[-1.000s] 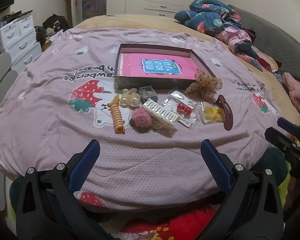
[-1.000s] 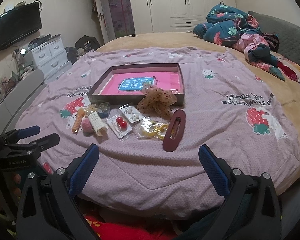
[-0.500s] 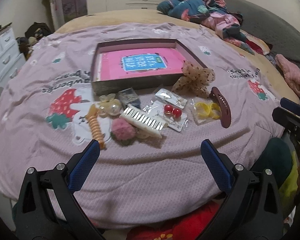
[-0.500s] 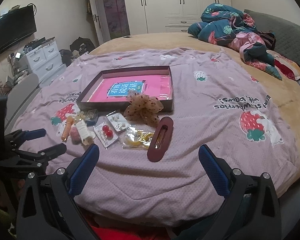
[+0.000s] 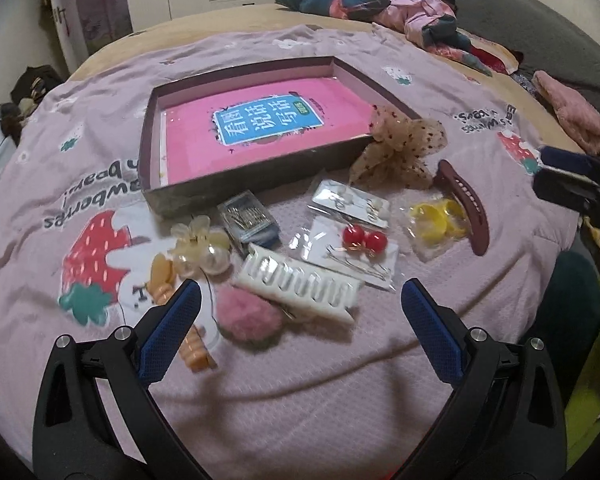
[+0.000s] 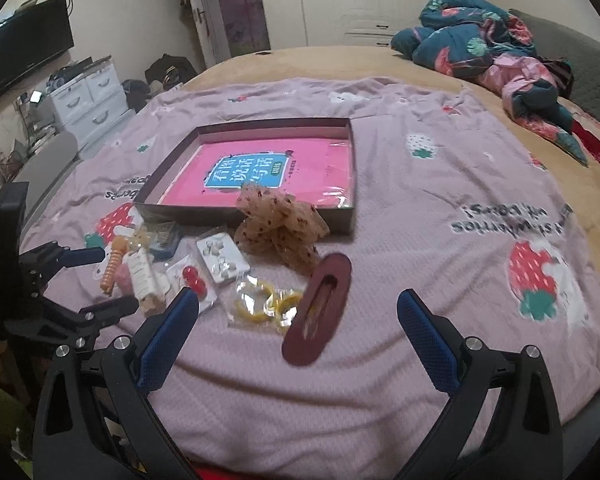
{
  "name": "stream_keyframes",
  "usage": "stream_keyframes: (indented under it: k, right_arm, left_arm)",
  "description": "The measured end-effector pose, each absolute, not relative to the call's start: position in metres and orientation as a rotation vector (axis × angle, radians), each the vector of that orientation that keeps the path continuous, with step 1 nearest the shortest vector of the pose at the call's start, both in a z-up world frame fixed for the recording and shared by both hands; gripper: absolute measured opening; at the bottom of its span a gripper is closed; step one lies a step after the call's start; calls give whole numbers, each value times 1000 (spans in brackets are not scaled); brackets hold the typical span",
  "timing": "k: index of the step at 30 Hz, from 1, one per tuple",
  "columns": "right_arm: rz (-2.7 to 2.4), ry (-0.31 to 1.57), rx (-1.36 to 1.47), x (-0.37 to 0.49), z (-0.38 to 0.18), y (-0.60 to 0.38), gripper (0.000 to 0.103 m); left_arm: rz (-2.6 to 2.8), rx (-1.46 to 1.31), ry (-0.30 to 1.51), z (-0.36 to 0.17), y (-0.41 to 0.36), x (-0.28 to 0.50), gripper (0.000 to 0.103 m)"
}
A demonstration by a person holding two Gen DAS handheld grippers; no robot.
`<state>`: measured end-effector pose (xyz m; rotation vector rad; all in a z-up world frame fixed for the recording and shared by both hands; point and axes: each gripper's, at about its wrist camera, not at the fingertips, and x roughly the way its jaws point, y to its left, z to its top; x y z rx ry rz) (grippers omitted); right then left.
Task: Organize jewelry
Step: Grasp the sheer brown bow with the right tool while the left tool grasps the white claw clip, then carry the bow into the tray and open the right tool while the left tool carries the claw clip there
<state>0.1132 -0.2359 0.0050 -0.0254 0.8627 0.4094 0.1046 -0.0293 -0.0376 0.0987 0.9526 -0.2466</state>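
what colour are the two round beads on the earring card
Red, glossy: the two round beads sit side by side on their clear-wrapped card; the left wrist view shows them best.

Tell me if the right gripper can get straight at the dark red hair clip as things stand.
Probably yes. The right gripper is open and the dark red hair clip lies flat on the blanket right ahead between its fingers, nothing on top; only the yellow packet touches its left edge.

You have a bed under a lilac strawberry-print blanket, crumpled floral bedding at its far right corner, white wardrobes behind, and white drawers below a wall-mounted TV at left.
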Motion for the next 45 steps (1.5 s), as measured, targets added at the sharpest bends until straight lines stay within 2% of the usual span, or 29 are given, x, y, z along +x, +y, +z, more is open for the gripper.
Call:
stream_keyframes:
  k: [3,8,11,14,16,17,19,21,23,24,30,45]
  right_arm:
    - [417,884,-41,134,-3,-227,99]
    - [426,915,-51,168,-21,-212,99]
    - [420,931,-49,186,-32,-206,99]
    - [419,928,-55,198,-38,-202,98]
    - [433,933,-58,204,-41,-200,83]
    - [443,947,-53,207,-44,-199,67]
    - [463,965,-32,211,-47,-197,56]
    - [494,964,-16,210,-48,-195,32]
    - [520,954,-14,207,-46,-193,19]
    - [528,940,-13,204,-44,-193,16]
    - [546,871,14,188,-28,-205,9]
    - [450,739,74,161,29,-273,8]
  left_arm:
    - [-265,138,968,-44,-30,112,93]
    - [-319,139,990,-53,-28,120,86]
    - [-339,130,1003,-59,-27,125,75]
    - [-354,110,1000,-62,-24,127,74]
    - [-365,107,998,-62,-24,127,73]
    - [-367,108,996,-62,-24,127,73]
    - [-371,108,992,-63,-23,127,73]
    - [-374,102,990,-63,-22,126,73]
    - [-376,91,986,-61,-20,124,72]
    - [-376,85,985,-60,-19,123,72]
    - [-368,58,966,-51,-13,117,72]
    - [-365,29,873,-3,-17,138,72]
